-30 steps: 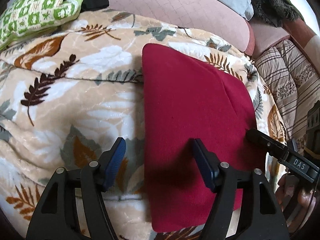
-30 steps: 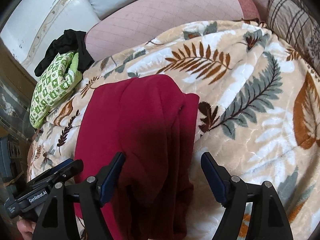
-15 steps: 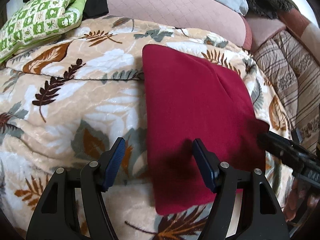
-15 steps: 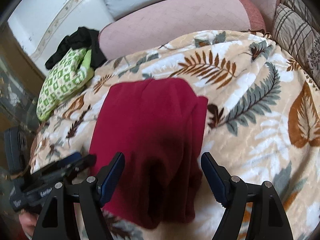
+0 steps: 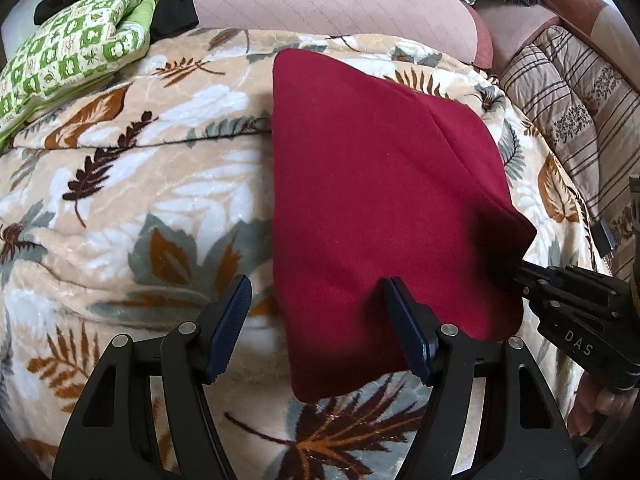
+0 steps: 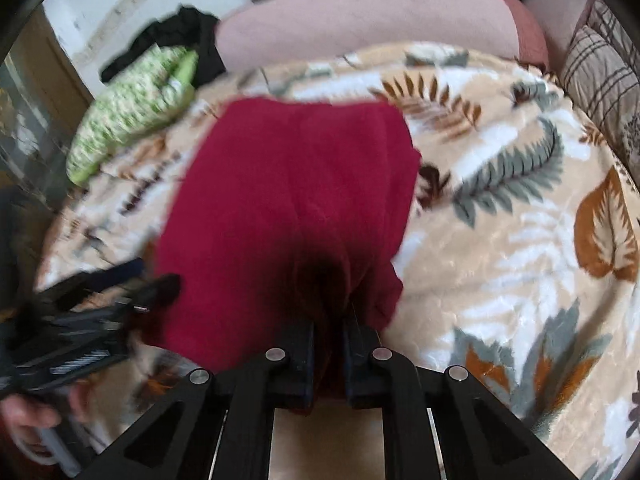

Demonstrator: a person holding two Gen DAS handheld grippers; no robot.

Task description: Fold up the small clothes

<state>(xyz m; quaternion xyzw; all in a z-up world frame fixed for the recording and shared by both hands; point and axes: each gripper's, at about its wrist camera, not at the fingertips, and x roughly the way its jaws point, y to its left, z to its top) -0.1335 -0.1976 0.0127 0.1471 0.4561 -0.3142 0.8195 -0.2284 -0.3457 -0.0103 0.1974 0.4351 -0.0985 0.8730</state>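
Observation:
A dark red garment [image 5: 380,200], folded into a long panel, lies on a leaf-patterned blanket [image 5: 120,200]. My left gripper [image 5: 318,292] is open and straddles the garment's near left edge: one blue pad is over the blanket, the other over the cloth. My right gripper [image 6: 328,332] is shut on the garment [image 6: 292,200] at its near edge, where red cloth bunches between the jaws. In the left wrist view the right gripper [image 5: 520,272] pinches the near right corner. The left gripper [image 6: 160,284] shows blurred at the left of the right wrist view.
A green patterned folded cloth [image 5: 76,52] and a black garment [image 5: 172,4] lie at the blanket's far left. A pink cushion [image 5: 340,4] runs along the back. A striped quilt [image 5: 572,92] borders the right side. A person's hand [image 5: 612,400] holds the right gripper.
The right gripper's jaws have closed on the garment's near edge, bunching the cloth there. Both grippers have drawn back toward the near end of the garment. The left stays open.

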